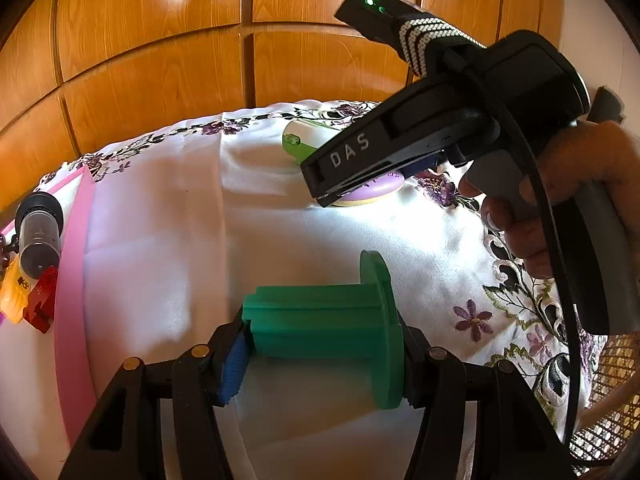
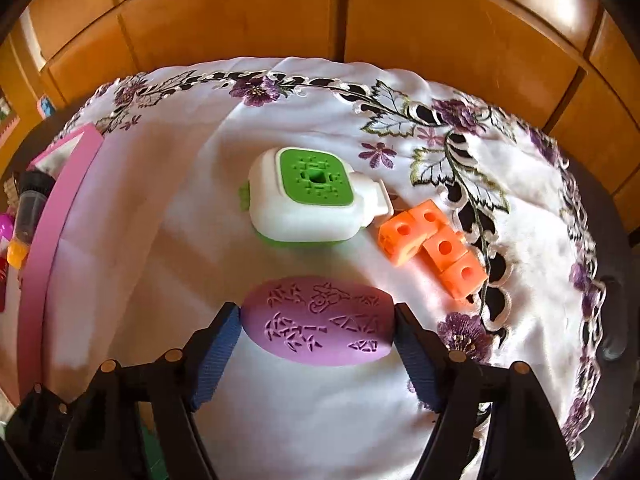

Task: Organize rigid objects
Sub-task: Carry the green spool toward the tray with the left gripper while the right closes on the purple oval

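My left gripper [image 1: 322,354] is shut on a green flanged spool [image 1: 320,324] and holds it sideways above the white embroidered tablecloth [image 1: 168,220]. My right gripper [image 2: 318,322] is shut on a purple oval piece with carved patterns [image 2: 320,320]; the piece also shows in the left wrist view [image 1: 378,190] under the right gripper's body. Beyond it lie a white and green box [image 2: 308,196] and an orange block chain [image 2: 434,242]. The box also shows in the left wrist view [image 1: 300,136].
A pink tray [image 1: 70,280] stands at the left with a dark-capped tube [image 1: 40,232], a yellow piece [image 1: 14,292] and a red piece [image 1: 42,298] in it. The tray also shows in the right wrist view [image 2: 52,216]. Wooden panels [image 2: 320,12] stand behind the table.
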Action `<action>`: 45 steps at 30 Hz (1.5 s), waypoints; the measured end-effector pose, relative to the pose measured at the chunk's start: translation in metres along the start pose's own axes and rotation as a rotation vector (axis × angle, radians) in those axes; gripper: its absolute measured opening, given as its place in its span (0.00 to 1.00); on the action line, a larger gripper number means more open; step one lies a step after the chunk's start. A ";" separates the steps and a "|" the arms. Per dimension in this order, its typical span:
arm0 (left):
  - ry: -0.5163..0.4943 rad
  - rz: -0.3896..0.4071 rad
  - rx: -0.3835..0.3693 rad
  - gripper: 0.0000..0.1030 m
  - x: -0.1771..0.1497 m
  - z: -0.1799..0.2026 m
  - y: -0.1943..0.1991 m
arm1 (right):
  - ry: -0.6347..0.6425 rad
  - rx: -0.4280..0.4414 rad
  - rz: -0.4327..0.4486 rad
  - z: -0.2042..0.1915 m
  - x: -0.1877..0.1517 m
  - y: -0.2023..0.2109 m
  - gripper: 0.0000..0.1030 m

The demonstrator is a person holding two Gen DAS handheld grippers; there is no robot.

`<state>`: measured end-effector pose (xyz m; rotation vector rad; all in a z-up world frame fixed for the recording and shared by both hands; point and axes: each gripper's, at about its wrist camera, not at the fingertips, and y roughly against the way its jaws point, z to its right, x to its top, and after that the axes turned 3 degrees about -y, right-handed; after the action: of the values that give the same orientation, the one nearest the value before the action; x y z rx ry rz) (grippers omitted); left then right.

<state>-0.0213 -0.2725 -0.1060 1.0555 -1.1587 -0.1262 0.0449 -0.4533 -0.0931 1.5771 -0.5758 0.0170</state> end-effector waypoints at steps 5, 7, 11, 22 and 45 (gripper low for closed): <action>-0.002 0.000 0.002 0.58 0.000 0.000 -0.001 | 0.000 -0.021 0.000 -0.002 -0.001 0.001 0.75; -0.004 0.000 0.003 0.58 0.000 0.000 -0.001 | 0.024 -0.061 0.014 -0.006 -0.002 0.001 0.74; -0.001 -0.002 -0.001 0.58 0.000 -0.001 0.000 | 0.047 -0.076 0.018 -0.008 -0.002 0.000 0.75; 0.028 -0.028 0.006 0.58 -0.001 -0.006 0.015 | 0.015 -0.025 -0.014 -0.001 -0.002 -0.006 0.75; 0.217 0.144 0.053 0.58 0.025 -0.076 0.123 | 0.121 -0.123 0.037 -0.014 -0.005 -0.004 0.74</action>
<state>-0.0005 -0.1735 0.0008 1.0015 -1.0408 0.1307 0.0465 -0.4382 -0.0968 1.4358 -0.5019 0.1026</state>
